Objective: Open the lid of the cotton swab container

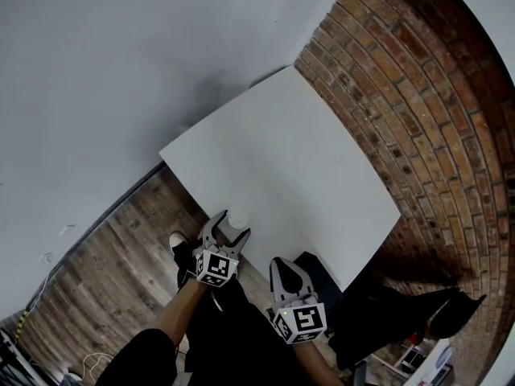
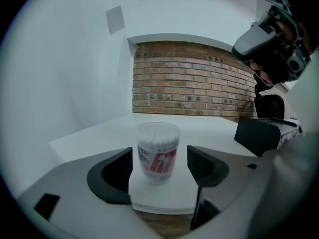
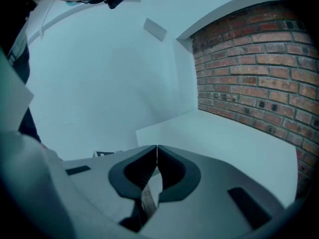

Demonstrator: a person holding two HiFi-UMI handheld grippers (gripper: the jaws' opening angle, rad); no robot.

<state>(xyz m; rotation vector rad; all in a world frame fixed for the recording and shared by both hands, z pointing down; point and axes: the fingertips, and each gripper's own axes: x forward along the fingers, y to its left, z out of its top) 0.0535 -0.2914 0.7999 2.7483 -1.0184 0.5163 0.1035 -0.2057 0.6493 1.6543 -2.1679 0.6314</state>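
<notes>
Indoors: white table (image 1: 298, 151) bearing swab container (image 2: 158, 153); brick wall (image 1: 434, 95).

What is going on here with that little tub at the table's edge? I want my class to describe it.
A person holds a gripper in each hand. The left claw stands open around the clear round cotton swab container with a pink label, which sits upright near the edge of the white square table. Its jaws are not yet pressing on it. The right claw is shut and empty, short of the table. The lid appears to be on.
</notes>
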